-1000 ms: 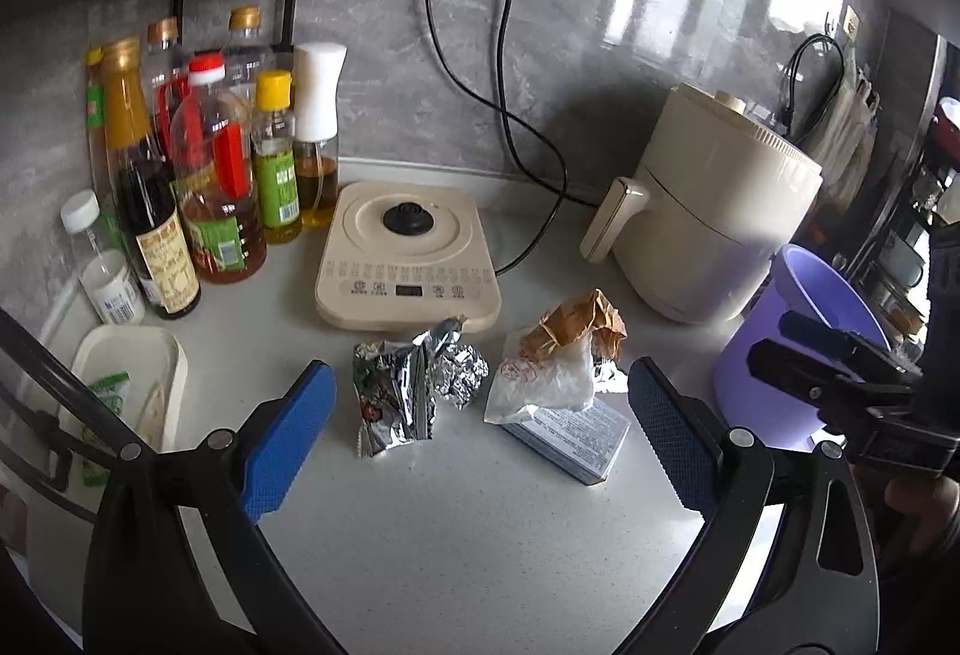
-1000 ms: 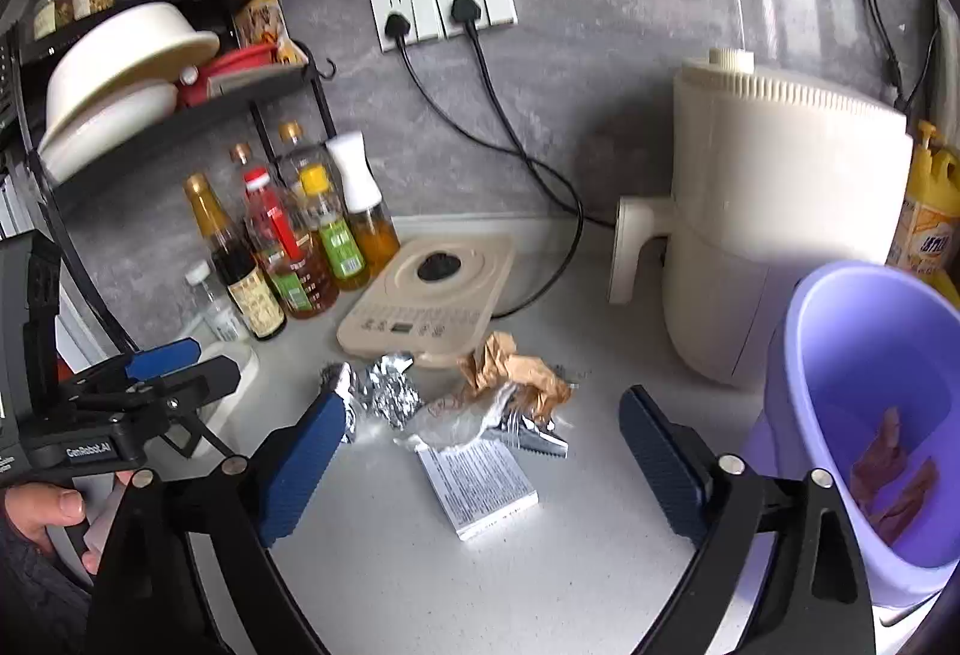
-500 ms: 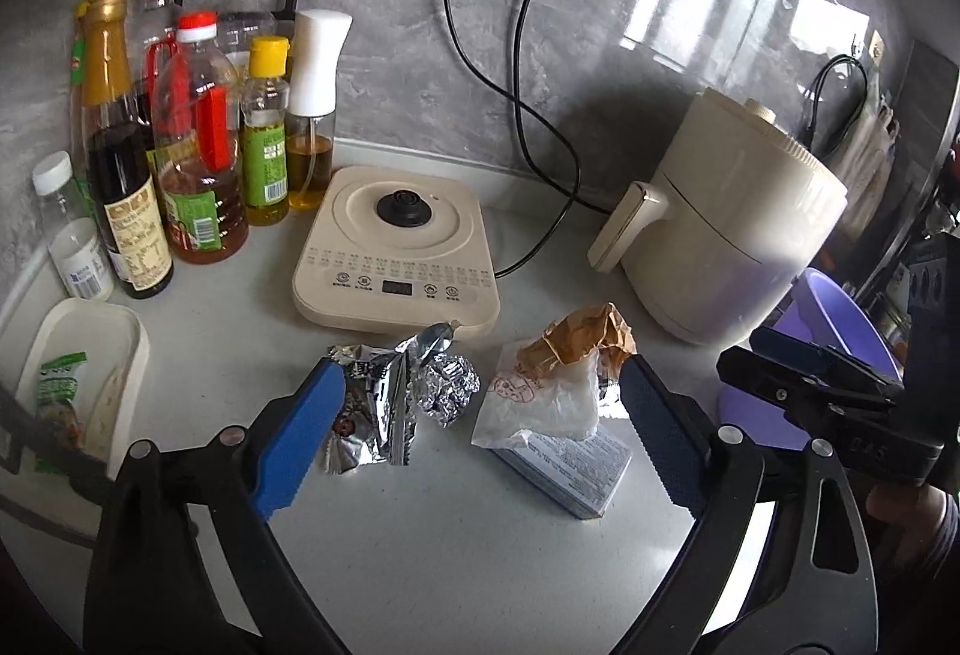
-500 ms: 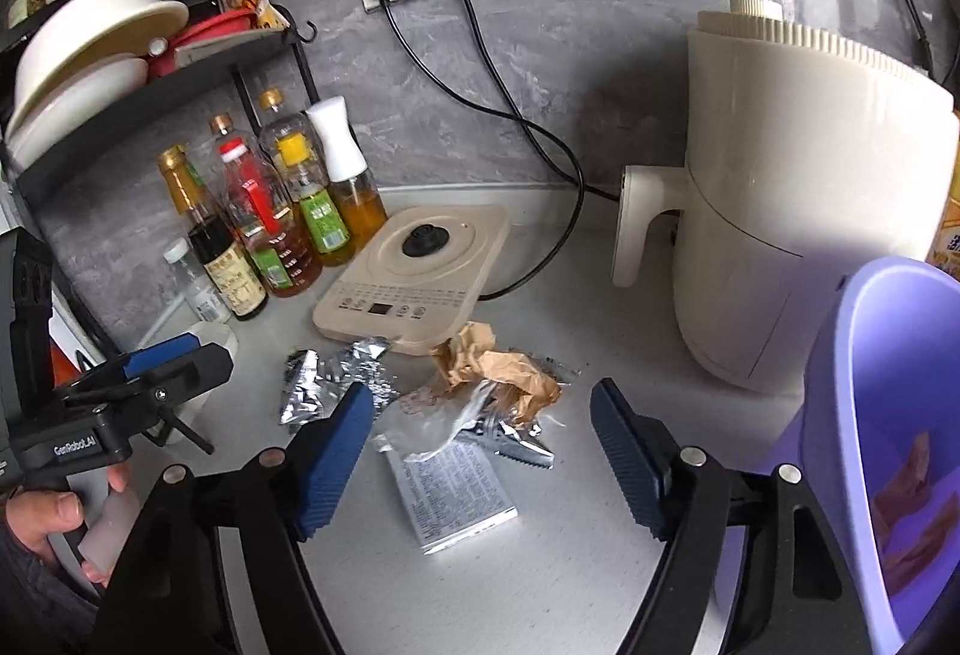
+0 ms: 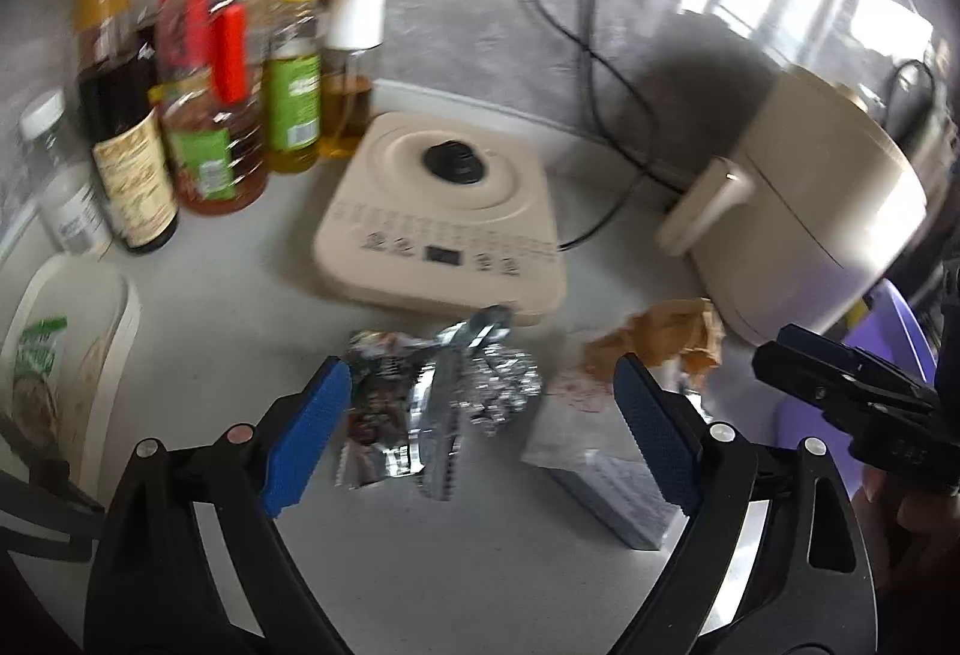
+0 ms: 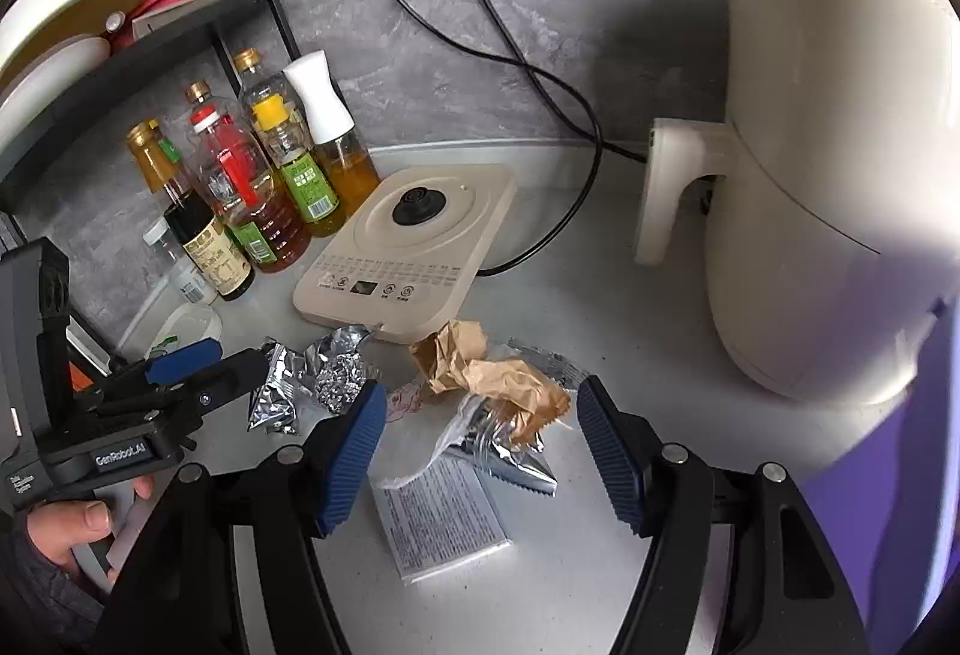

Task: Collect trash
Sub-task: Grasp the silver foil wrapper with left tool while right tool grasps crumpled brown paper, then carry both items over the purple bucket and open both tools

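Trash lies on the grey counter: crumpled silver foil wrappers (image 5: pixel 438 397) (image 6: pixel 312 379), crumpled brown paper (image 6: pixel 486 373) (image 5: pixel 666 337) on a clear plastic bag (image 6: pixel 474 433), and a small white printed box (image 6: pixel 441 520) (image 5: pixel 618 487). My left gripper (image 5: pixel 480 427) is open, low over the foil wrappers, which lie between its blue pads. My right gripper (image 6: pixel 480 451) is open, with the brown paper and plastic bag between its pads. A purple bin (image 5: pixel 888 331) (image 6: pixel 912 427) stands at the right.
A beige induction cooker (image 5: pixel 444 211) sits behind the trash. A cream air fryer (image 6: pixel 828 175) stands right, bottles of oil and sauce (image 5: pixel 204 73) left. A white tray (image 5: pixel 66 355) lies at far left. Black cables (image 6: pixel 540 85) run from wall sockets.
Both grippers have moved forward and down toward the trash. The left one now straddles the foil wrappers, the right one the brown paper. Both stay open.
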### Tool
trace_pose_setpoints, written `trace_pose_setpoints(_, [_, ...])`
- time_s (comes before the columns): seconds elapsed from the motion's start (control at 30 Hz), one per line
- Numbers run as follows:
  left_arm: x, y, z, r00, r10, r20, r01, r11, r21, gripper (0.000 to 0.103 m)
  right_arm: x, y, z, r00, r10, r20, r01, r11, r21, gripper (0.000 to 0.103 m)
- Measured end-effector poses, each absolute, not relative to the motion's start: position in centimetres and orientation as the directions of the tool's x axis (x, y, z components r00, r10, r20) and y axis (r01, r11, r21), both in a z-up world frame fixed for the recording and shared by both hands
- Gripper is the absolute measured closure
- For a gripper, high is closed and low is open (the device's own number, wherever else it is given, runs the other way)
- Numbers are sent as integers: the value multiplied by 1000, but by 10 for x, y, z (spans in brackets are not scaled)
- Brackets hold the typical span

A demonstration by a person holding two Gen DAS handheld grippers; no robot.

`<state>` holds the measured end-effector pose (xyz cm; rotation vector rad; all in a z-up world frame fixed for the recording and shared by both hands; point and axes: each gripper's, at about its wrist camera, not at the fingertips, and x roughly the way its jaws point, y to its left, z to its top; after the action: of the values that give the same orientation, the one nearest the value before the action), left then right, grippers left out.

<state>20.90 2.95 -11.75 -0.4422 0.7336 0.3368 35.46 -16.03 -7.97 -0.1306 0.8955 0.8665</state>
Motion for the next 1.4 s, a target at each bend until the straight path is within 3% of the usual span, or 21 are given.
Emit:
trace_pose_setpoints(0.3, [209, 52, -150, 628, 121, -769, -512, 808, -291, 35, 367, -129, -90, 279, 614, -738, -744, 624, 238, 42])
trace_pose_setpoints(0.4, [213, 52, -157, 611, 98, -786, -513, 805, -299, 54, 373, -119, -97, 261, 600, -756, -751, 618, 232, 49])
trace_pose_setpoints(0.43, [214, 52, -160, 599, 89, -796, -515, 804, -298, 71, 374, -116, -100, 253, 594, -764, -755, 615, 228, 53])
trace_pose_setpoints(0.47, [214, 52, -161, 592, 80, -802, -515, 803, -299, 84, 374, -114, -102, 250, 586, -771, -756, 615, 222, 63])
trace_pose_setpoints(0.5, [214, 51, -161, 587, 75, -806, -513, 805, -299, 85, 375, -115, -102, 258, 577, -775, -753, 622, 213, 79])
trace_pose_setpoints(0.6, [210, 48, -148, 605, 90, -791, -495, 820, -286, 85, 378, -122, -98, 281, 580, -764, -733, 643, 219, 84])
trace_pose_setpoints(0.97, [188, 44, -95, 698, 137, -703, -457, 841, -290, 85, 369, -151, -56, 324, 637, -699, -706, 655, 270, 83])
trace_pose_setpoints(1.4, [164, 21, -30, 792, 152, -592, -378, 883, -279, 85, 352, -211, 37, 455, 709, -539, -694, 661, 284, 83])
